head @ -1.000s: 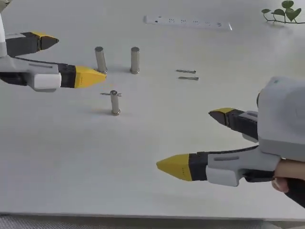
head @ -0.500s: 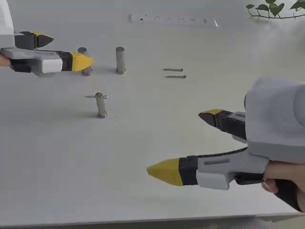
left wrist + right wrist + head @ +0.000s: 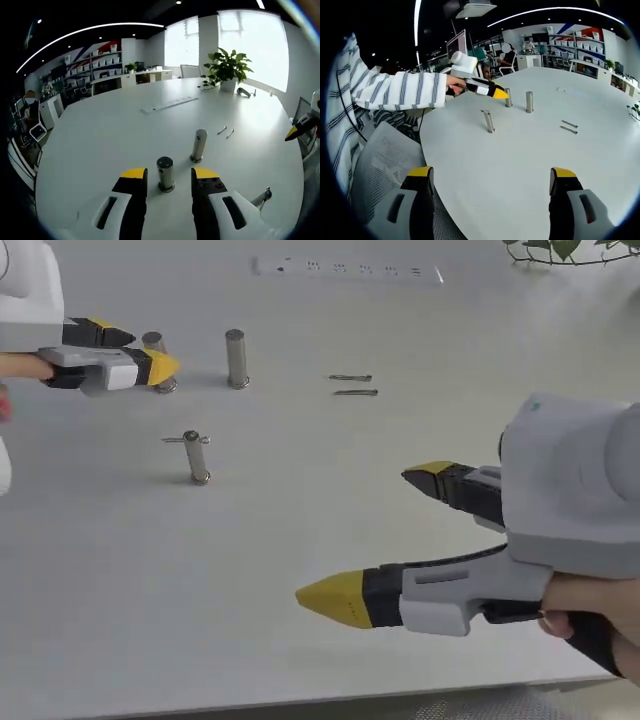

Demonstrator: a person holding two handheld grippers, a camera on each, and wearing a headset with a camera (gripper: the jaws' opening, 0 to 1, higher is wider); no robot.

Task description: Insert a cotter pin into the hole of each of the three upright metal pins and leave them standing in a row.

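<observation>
Far-left pin (image 3: 165, 174): upright on the table (image 3: 300, 490), far-left part of the scene; no cotter pin through it.
Left gripper (image 3: 155, 352): jaws spread, one on each side of the far-left pin, small gap on both sides in the left gripper view; not pinching.
Key relation: the pin's long axis is vertical and the jaws come in level from the left, so they cross the shaft. Closing would take it square, in my judgement.
Far-right pin (image 3: 235, 358): upright, just right of the far-left pin, apart from it; also w/o cotter pin.
Near pin (image 3: 197, 458): upright, nearer than the other two and out of their line; a cotter pin (image 3: 187, 439) sits crosswise through its top.
Loose cotter pins (image 3: 349, 377): two, flat, approx. parallel, right of the far-right pin, well apart from both grippers.
Right gripper (image 3: 358, 535): jaws wide spread, holds nothing, over bare table at near-right. It is the nearer gripper to the loose cotter pins, which lie far-left of it, long axis left-right.
Step (judgement): 1 of 3 done. The left looks ready to steady the far-left pin; the right probably fetches a cotter pin.
</observation>
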